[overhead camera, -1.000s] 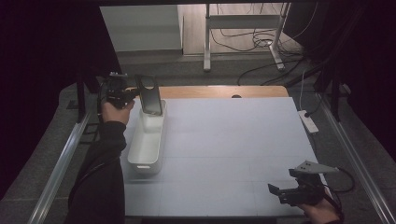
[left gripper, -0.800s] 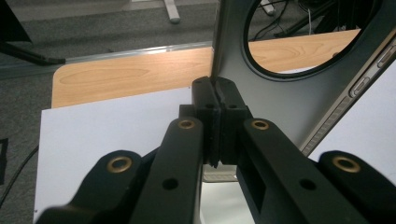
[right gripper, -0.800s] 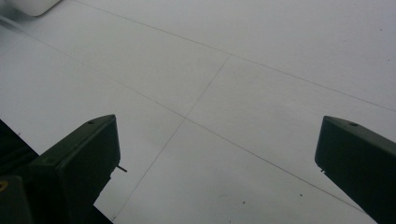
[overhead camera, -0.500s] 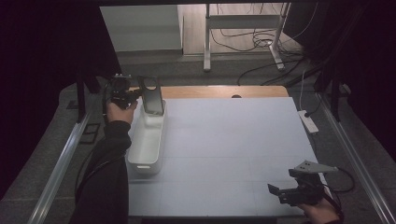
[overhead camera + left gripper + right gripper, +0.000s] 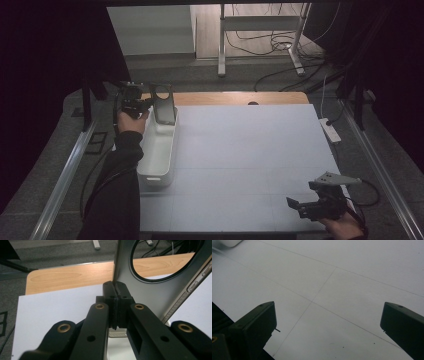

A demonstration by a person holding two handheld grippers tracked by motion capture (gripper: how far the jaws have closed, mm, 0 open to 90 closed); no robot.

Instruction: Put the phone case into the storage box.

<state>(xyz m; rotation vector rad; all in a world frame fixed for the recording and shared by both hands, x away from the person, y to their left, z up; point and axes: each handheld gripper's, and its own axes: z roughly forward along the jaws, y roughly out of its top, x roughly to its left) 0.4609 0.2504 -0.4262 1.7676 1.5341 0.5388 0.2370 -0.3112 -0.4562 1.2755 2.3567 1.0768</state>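
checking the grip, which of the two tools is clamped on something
The left tool, at the table's far left: jaws shut on the dark phone case above the white bin. The right tool is open, holding nothing.

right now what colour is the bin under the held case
White bin, clearest in the high view; the case is dark grey.

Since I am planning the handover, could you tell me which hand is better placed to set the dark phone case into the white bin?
Left. The left gripper is already clamped on the phone case above the far end of the white bin. The right gripper, jaws open, sits over bare table at the near right corner.
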